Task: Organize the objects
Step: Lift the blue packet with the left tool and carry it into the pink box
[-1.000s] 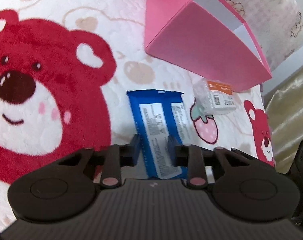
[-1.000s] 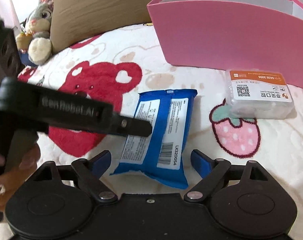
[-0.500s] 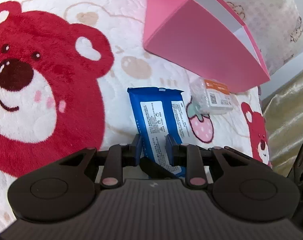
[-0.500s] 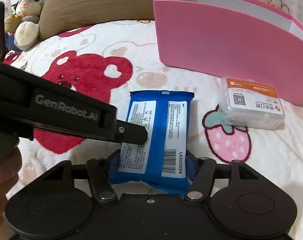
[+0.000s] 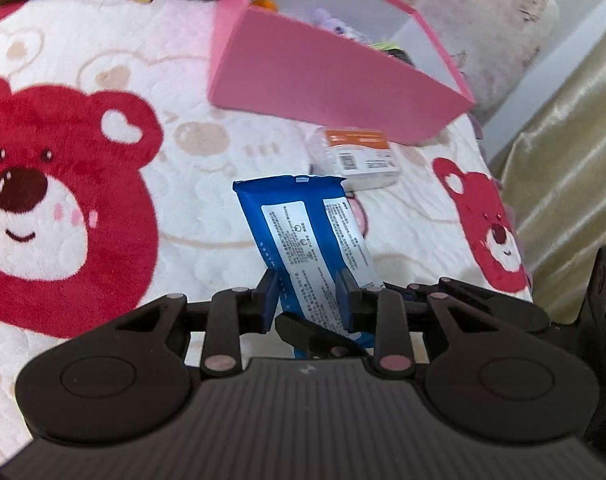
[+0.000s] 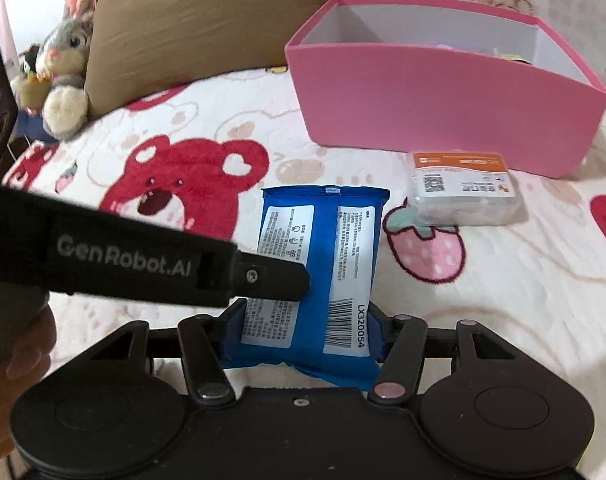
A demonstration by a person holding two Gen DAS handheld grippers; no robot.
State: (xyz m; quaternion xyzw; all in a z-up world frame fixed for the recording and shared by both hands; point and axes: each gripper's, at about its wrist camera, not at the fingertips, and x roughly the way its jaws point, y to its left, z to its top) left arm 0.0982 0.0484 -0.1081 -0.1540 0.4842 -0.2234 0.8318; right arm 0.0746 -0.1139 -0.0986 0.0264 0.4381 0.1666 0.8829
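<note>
The blue packet (image 5: pixel 311 240) is being gripped by the left claw (image 5: pixel 307 300), which is narrowed fully onto the packet's near end. The same packet is being pinched across its width by the right claw (image 6: pixel 301 332), whose jaws are closing against its sides. It is being held above the bed (image 6: pixel 503 320), near the pink box (image 6: pixel 443 104).
</note>
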